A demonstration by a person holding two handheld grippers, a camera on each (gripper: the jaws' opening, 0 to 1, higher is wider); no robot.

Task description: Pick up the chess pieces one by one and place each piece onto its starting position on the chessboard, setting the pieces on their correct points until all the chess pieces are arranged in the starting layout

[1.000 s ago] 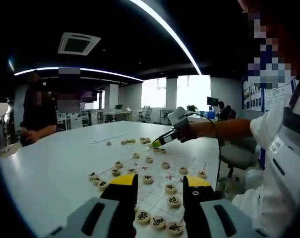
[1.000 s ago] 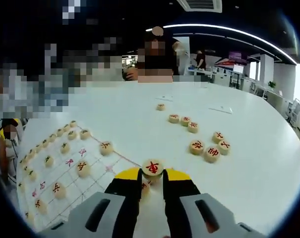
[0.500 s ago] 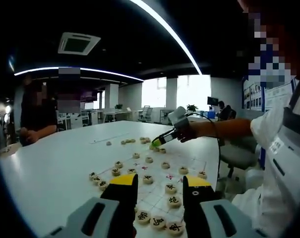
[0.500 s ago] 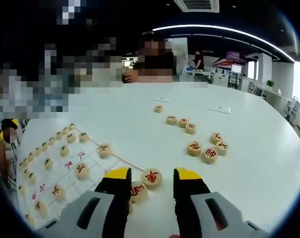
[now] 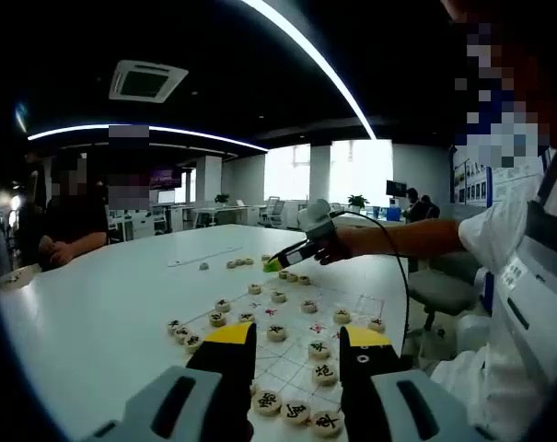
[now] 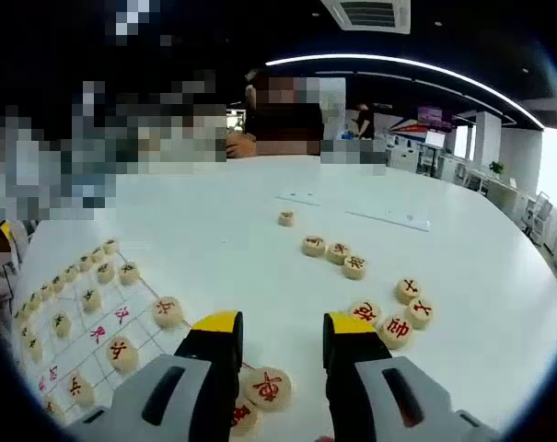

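White office table [image 6: 260, 212] with chessboard [image 6: 85, 341]; right gripper [image 6: 280, 324] now spread wide and lifted off red-marked piece [image 6: 266, 387], released at board's corner, so next loose piece [image 6: 395, 328] can follow; left gripper [image 5: 296, 339] open, idle above board.

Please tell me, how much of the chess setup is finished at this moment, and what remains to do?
Partly done. Many pieces already sit on the chessboard, black ones nearest the left claw, which is open and empty. The right claw is open, with a red-marked piece lying on the table between its jaws, not gripped. A loose group of red pieces still waits off the board on the white table.
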